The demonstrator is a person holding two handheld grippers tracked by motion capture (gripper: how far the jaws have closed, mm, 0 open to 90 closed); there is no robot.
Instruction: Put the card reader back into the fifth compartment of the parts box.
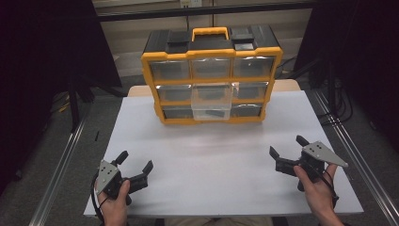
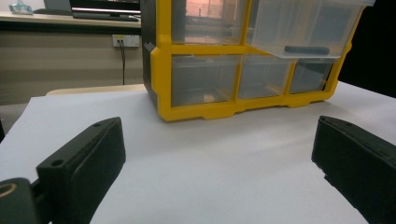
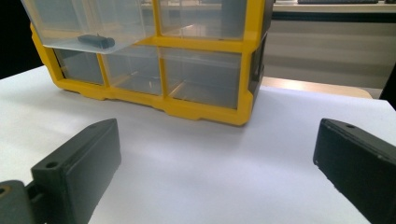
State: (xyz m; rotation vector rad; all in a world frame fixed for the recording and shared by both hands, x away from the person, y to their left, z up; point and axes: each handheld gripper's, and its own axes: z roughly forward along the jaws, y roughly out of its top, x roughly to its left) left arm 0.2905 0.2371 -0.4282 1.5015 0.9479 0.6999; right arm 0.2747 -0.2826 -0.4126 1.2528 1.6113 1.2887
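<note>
Both the left gripper (image 1: 137, 162) and the right gripper (image 1: 286, 146) rest open and empty near the person, facing the pulled-out middle drawer (image 1: 211, 102) of the far yellow organizer (image 1: 151, 75), probably to reach the dark part (image 2: 307, 50) inside

A white rectangular bench (image 1: 221, 160) stands on a grey floor (image 1: 47, 155), with pale metal rails (image 1: 59, 165) running along both sides. Behind it runs a beige panelled wall (image 2: 60, 60) carrying a white power socket (image 2: 126, 40) with black cables. Black curtains (image 1: 42, 56) darken both sides.
</note>
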